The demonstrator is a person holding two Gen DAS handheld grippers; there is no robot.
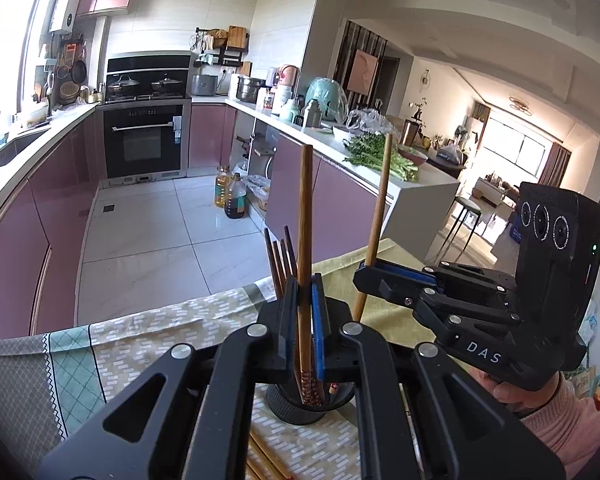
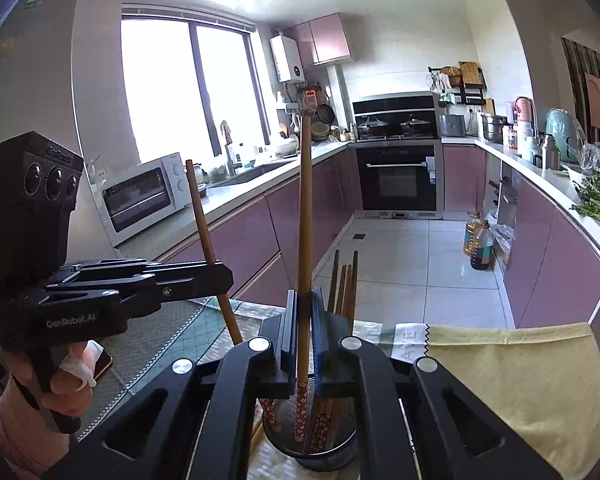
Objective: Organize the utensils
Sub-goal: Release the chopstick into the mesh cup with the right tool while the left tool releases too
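Writing first: the right gripper (image 1: 366, 276) body reads "DAS" in white on its side. The left gripper (image 2: 220, 276) reads "GenRobot.AI" on the body and "GenRobot" on top of its camera block. The cloth edge just right of the holder shows letters like "AVE", cut off, rest unreadable.

Landmark is the black mesh holder (image 2: 312, 444) on the patterned tablecloth (image 1: 148, 332).

- Left gripper: jaws clamped on one wooden chopstick (image 1: 305, 240). Long axis near vertical, plain end up, red-patterned end down inside the holder. Seen from the right wrist view, that same stick leans, top tilted away from the holder.
- Right gripper: jaws clamped on a second chopstick (image 2: 305, 240), also near upright, patterned tip down in the holder's mouth. In the left wrist view it leans slightly, lower end just beside the holder.
- More chopsticks (image 2: 346, 284) already stand in the holder, patterned ends down, plain ends up past the rim, on its far side.
- Loose chopsticks (image 1: 266, 460) lie flat on the cloth on the near side of the holder, partly hidden under the left gripper.
- Yellow cloth (image 2: 512, 372) lies right of the holder.
- A hand (image 2: 66, 388) in a pink sleeve grips the left handle.
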